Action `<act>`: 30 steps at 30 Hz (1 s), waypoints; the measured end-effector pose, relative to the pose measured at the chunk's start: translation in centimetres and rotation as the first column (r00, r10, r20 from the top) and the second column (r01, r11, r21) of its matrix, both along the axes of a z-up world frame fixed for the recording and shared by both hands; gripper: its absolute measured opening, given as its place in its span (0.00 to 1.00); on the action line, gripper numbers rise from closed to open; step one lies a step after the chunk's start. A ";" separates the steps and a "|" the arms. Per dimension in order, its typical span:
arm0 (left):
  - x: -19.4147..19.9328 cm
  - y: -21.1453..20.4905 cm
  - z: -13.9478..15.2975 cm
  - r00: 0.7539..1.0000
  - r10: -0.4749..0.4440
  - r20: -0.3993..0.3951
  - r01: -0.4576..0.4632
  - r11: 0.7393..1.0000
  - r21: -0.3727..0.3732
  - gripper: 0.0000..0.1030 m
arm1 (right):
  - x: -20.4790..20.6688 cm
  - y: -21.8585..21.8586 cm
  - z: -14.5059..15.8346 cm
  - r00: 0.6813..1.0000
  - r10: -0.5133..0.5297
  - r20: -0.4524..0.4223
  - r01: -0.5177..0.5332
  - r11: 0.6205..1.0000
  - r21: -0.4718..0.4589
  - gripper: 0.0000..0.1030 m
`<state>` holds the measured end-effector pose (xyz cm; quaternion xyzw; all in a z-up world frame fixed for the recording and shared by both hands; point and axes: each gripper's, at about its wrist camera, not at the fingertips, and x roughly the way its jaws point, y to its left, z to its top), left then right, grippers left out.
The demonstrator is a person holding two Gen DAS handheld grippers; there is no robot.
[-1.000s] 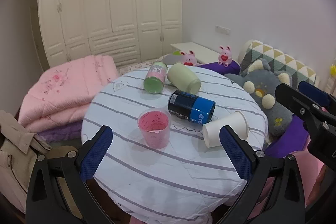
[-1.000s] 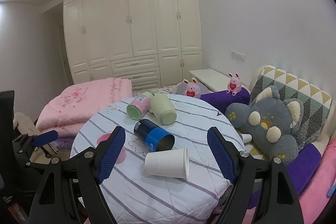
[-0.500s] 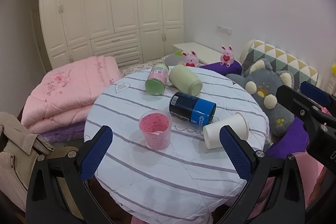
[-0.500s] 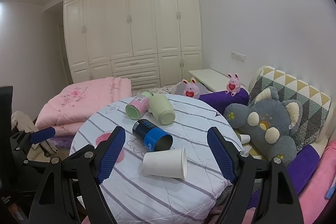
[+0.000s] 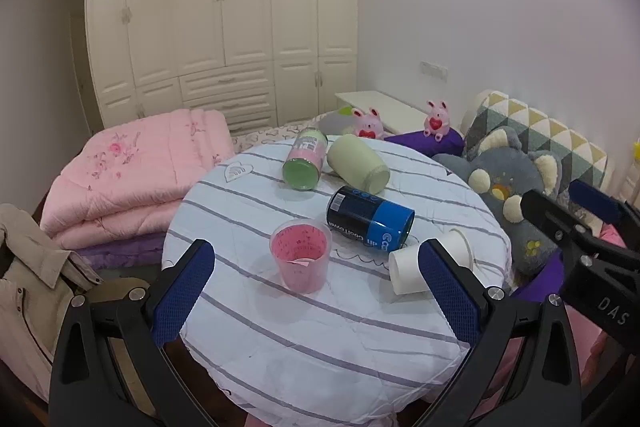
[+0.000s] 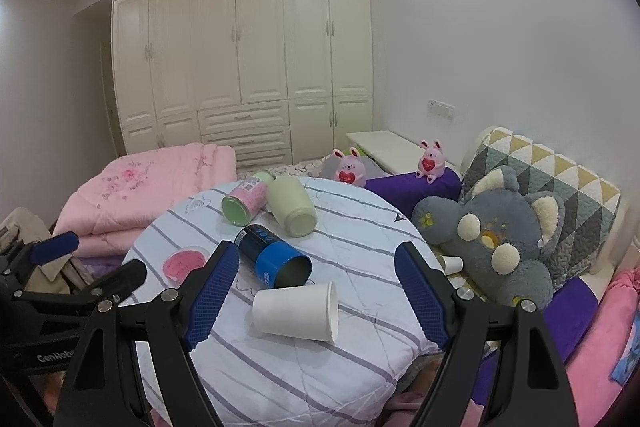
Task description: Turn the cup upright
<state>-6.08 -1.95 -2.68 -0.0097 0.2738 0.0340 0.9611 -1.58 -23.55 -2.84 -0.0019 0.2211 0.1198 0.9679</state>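
A round table (image 5: 320, 339) with a striped white cloth holds several cups. A white paper cup (image 6: 296, 311) lies on its side at the front, also in the left wrist view (image 5: 408, 269). A blue cup (image 5: 370, 219) (image 6: 274, 261), a pale green cup (image 5: 358, 165) (image 6: 292, 207) and a pink-and-green cup (image 5: 304, 161) (image 6: 244, 199) lie on their sides. A pink cup (image 5: 301, 255) (image 6: 185, 263) stands upright. My left gripper (image 5: 316, 295) is open and empty above the front edge. My right gripper (image 6: 314, 297) is open and empty, with the paper cup between its fingers in view.
A folded pink quilt (image 5: 136, 179) lies to the left of the table. A grey plush toy (image 6: 496, 239) and a patterned cushion (image 6: 552, 179) sit on the right. Two pink bunny toys (image 6: 350, 167) stand behind. White wardrobes (image 6: 240, 47) fill the back wall.
Both grippers have drifted slightly; the table and cups sit a little lower and further right in the left wrist view. Nothing was grasped and the cups have not moved.
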 end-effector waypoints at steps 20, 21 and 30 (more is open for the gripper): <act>-0.1 0.3 0.2 1.000 0.010 0.027 -0.009 1.000 -0.023 1.00 | 0.4 0.6 -0.6 1.000 0.020 -0.016 -0.021 1.000 -0.015 0.79; -0.1 0.3 0.2 1.000 0.010 0.027 -0.009 1.000 -0.023 1.00 | 0.4 0.6 -0.6 1.000 0.020 -0.016 -0.021 1.000 -0.015 0.79; 0.0 0.6 0.1 1.000 0.009 0.022 -0.008 1.000 -0.022 1.00 | 0.4 0.6 -0.6 1.000 0.021 -0.018 -0.022 1.000 -0.014 0.79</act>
